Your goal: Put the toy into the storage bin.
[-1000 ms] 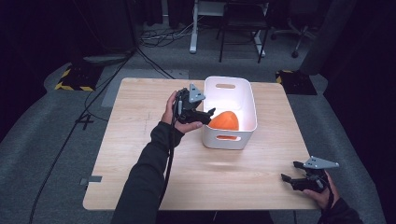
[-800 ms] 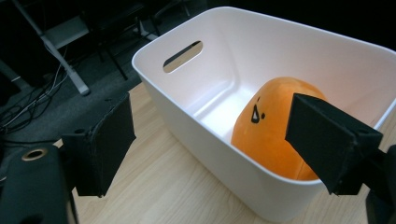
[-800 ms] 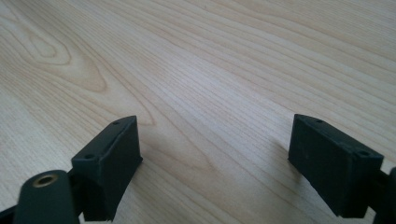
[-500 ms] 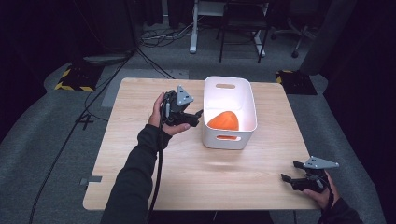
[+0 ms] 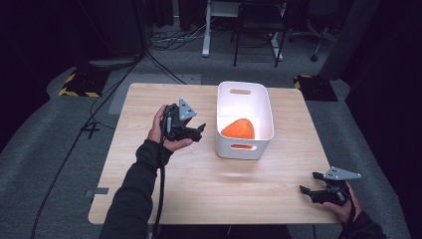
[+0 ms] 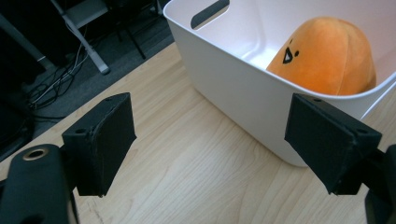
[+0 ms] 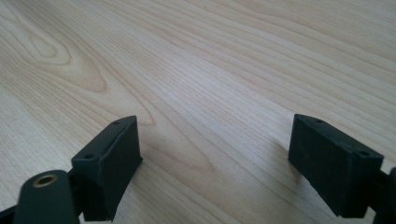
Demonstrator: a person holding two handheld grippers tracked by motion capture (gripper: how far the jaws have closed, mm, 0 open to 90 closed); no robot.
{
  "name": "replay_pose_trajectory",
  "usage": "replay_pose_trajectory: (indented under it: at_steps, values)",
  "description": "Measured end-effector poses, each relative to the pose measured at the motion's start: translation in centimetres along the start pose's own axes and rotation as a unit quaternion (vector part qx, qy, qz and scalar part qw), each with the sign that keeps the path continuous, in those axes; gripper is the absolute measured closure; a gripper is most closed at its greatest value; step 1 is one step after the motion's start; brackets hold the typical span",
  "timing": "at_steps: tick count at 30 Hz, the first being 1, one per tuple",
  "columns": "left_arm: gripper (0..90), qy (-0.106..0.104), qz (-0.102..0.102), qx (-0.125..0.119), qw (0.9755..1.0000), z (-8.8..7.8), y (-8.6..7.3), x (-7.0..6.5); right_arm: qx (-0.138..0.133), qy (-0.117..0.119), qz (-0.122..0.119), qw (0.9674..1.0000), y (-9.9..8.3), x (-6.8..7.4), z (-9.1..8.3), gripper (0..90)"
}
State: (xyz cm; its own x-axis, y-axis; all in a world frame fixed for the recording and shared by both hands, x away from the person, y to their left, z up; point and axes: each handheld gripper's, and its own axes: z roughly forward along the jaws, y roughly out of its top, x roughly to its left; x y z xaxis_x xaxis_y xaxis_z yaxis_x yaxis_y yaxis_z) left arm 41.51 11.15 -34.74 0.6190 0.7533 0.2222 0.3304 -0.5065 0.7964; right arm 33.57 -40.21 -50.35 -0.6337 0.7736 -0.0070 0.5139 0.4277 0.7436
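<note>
Drawn back leftward from the white plastic bin (image 5: 244, 144), the empty left gripper (image 5: 199, 131) stands spread like the right gripper (image 5: 307, 192); inside lies the orange plush toy (image 6: 327, 56), seemingly soft, light, best pinched across its rounded top.

A light wooden table (image 5: 199, 199) is set on grey carpet (image 5: 59, 149). Beyond its far edge, a white desk frame (image 5: 206, 30), cables (image 5: 169, 40) and yellow-black striped blocks (image 5: 79, 82) are seen in dim surroundings.
</note>
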Motion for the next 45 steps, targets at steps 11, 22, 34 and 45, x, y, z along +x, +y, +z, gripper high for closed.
replay_pose_trajectory:
  at_steps: [11,22,34,45]
  values:
    - [16.2,-0.003,0.002,0.018,0.9998,-0.2,-1.7,-0.2,0.0,0.0,0.0,1.0,0.0,0.0,0.0,16.8]
    - [16.2,0.001,0.01,0.038,0.9992,-0.4,-3.8,-0.3,0.0,0.0,0.0,1.0,0.0,0.0,0.0,16.8]
    - [16.2,0.005,0.013,0.062,0.998,-0.6,-6.1,-0.6,0.0,0.0,0.0,1.0,0.0,0.0,0.0,16.8]
    - [16.3,0.0,0.01,0.082,0.9966,-0.4,-8.5,-1.2,0.0,0.0,0.0,1.0,0.0,0.0,0.0,16.8]
